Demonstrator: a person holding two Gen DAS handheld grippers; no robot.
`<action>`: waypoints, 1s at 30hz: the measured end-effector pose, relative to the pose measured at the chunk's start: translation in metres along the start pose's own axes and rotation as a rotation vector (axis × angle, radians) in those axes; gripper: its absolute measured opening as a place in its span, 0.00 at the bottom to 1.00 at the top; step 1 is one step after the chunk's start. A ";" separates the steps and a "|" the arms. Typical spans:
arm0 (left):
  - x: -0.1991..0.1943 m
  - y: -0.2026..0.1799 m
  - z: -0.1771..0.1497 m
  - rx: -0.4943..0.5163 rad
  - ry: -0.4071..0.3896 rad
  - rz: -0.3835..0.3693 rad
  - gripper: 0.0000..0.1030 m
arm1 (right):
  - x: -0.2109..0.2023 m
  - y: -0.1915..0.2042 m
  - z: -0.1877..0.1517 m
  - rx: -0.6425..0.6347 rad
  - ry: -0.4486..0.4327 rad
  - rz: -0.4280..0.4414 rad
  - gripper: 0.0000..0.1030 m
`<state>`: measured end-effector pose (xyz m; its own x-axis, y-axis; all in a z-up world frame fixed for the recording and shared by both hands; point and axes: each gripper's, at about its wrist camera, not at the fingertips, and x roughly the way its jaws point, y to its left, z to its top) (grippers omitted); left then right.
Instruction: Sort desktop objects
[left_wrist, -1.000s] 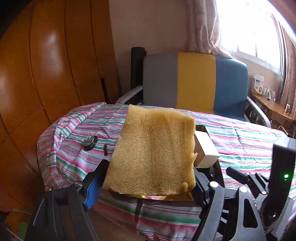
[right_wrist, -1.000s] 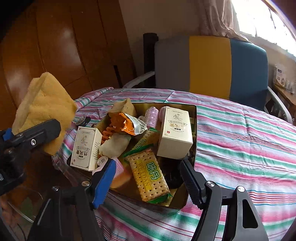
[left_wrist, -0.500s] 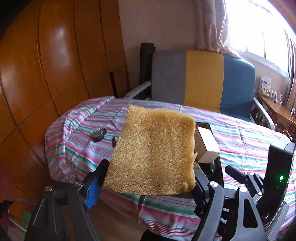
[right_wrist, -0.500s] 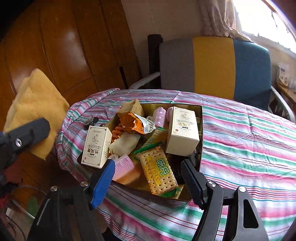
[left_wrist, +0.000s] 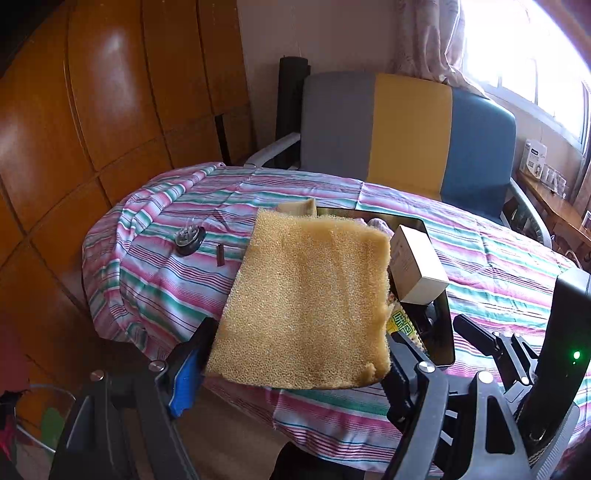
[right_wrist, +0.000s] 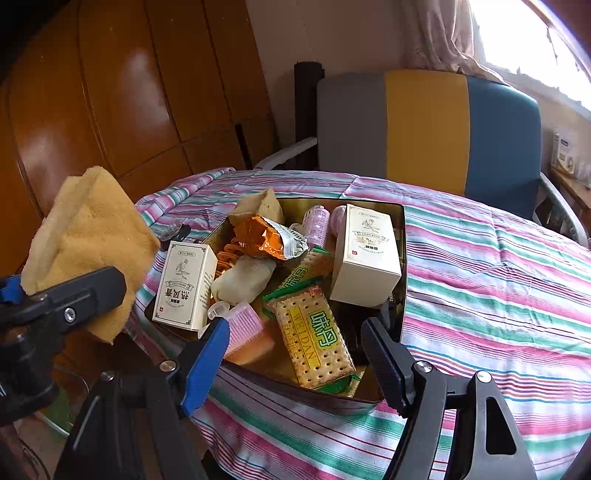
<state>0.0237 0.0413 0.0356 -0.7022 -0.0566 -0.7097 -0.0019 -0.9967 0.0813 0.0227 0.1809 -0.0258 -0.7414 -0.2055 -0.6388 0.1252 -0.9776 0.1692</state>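
My left gripper (left_wrist: 295, 365) is shut on a yellow sponge cloth (left_wrist: 306, 295), held in the air off the table's near left edge; the cloth also shows in the right wrist view (right_wrist: 88, 247). A dark metal tin (right_wrist: 402, 236) on the striped tablecloth holds two white boxes (right_wrist: 365, 254), a cracker pack (right_wrist: 314, 336), an orange snack bag (right_wrist: 266, 236), pink rollers and other items. My right gripper (right_wrist: 295, 350) is open and empty, just in front of the tin's near edge.
A small dark round object (left_wrist: 190, 236) and a short brown stick (left_wrist: 220, 254) lie on the striped cloth (left_wrist: 498, 266) left of the tin. A grey, yellow and blue chair (left_wrist: 406, 140) stands behind the table. Wooden panels (left_wrist: 92, 110) are at left.
Both grippers have pulled back and up from the table, so more of the table and floor shows. The left still holds the sponge cloth. The right stays open.
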 end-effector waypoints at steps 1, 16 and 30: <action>0.001 0.000 0.000 0.001 0.003 0.000 0.78 | 0.001 0.000 0.000 0.000 0.002 0.000 0.73; 0.013 -0.003 -0.003 0.030 0.033 0.014 0.78 | 0.006 0.003 -0.001 -0.007 0.016 -0.012 0.73; 0.014 -0.003 -0.008 0.038 0.041 -0.006 0.78 | 0.002 0.007 -0.002 -0.023 0.013 -0.025 0.73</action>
<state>0.0191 0.0432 0.0198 -0.6721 -0.0538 -0.7385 -0.0336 -0.9941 0.1029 0.0236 0.1740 -0.0270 -0.7361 -0.1818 -0.6520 0.1220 -0.9831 0.1365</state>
